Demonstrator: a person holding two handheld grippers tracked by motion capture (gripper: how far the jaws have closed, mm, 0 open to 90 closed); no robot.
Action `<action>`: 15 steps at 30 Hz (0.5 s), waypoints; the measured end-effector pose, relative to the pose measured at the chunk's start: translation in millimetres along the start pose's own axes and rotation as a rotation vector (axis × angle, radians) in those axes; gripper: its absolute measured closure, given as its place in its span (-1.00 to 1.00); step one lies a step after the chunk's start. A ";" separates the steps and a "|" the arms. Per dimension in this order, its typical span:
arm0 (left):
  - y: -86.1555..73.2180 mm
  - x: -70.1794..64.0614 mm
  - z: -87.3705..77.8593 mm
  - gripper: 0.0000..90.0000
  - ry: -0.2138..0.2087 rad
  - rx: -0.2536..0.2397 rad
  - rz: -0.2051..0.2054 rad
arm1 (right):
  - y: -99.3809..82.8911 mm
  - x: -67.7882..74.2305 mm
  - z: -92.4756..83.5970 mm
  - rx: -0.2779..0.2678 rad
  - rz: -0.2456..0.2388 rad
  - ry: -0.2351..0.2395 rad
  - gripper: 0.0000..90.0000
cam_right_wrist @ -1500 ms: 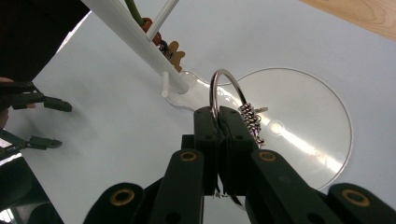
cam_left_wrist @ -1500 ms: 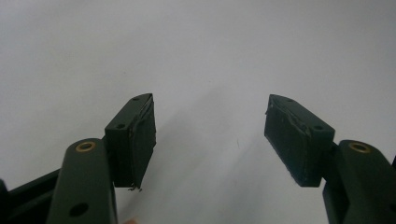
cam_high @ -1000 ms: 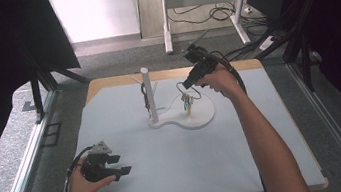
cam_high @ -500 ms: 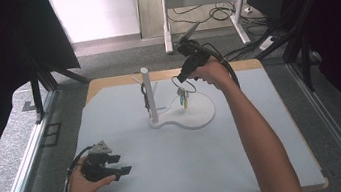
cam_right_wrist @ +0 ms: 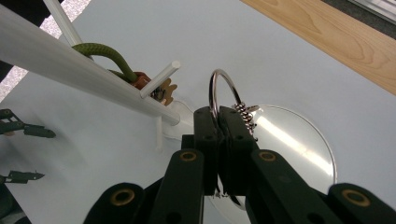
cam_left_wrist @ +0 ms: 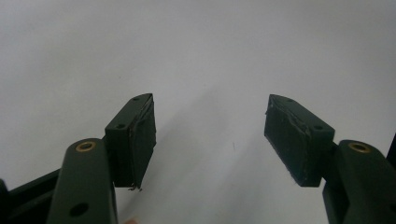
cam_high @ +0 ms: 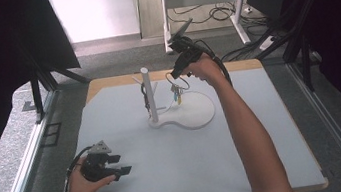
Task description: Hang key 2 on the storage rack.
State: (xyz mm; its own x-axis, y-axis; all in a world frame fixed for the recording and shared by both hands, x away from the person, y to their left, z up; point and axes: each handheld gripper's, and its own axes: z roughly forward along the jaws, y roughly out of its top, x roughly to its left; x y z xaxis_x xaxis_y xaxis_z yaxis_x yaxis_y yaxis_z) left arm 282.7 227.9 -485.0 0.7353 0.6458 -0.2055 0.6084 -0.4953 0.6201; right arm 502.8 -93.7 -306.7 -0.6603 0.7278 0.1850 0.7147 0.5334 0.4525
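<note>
Two grippers | right gripper (cam_right_wrist: pixel 218 122) fingers clamp key ring (cam_right_wrist: pixel 223 88), keys mostly hidden | left gripper (cam_left_wrist: pixel 210 135) fingers apart, empty

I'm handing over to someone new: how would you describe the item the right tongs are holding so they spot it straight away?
Start at the white stand with its upright post at the far middle of the table. Just right of the post, above the round base, the right tongs pinch a metal key ring with small trinkets hanging below. Unlike the green cord on the post, it is shiny and held aloft.
</note>
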 end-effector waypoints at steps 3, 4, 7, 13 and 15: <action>0.1 0.2 -0.2 -0.23 -0.002 -0.003 -0.001 | 3.8 1.1 3.1 0.002 0.000 0.001 0.93; 0.1 0.4 -0.4 -0.23 -0.002 -0.003 0.000 | 5.0 1.3 4.2 0.000 -0.003 0.003 0.93; 0.1 0.4 -1.2 -0.23 -0.004 -0.005 -0.001 | 8.3 2.8 6.9 0.000 -0.003 0.004 0.93; 0.6 -0.9 1.7 -0.23 -0.007 0.004 0.005 | 12.9 11.4 13.3 -0.021 -0.025 0.005 0.93; 0.5 -1.0 1.5 -0.23 -0.006 0.004 0.005 | 13.8 13.2 16.2 -0.022 -0.031 0.011 0.93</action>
State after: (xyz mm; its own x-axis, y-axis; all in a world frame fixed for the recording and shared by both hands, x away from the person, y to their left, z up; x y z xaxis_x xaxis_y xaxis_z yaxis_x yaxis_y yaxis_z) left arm 282.6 226.1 -485.6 0.7404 0.6396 -0.2069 0.6056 -0.5010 0.6183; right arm 507.7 -69.7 -312.1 -0.6846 0.7064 0.1798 0.6888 0.5460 0.4769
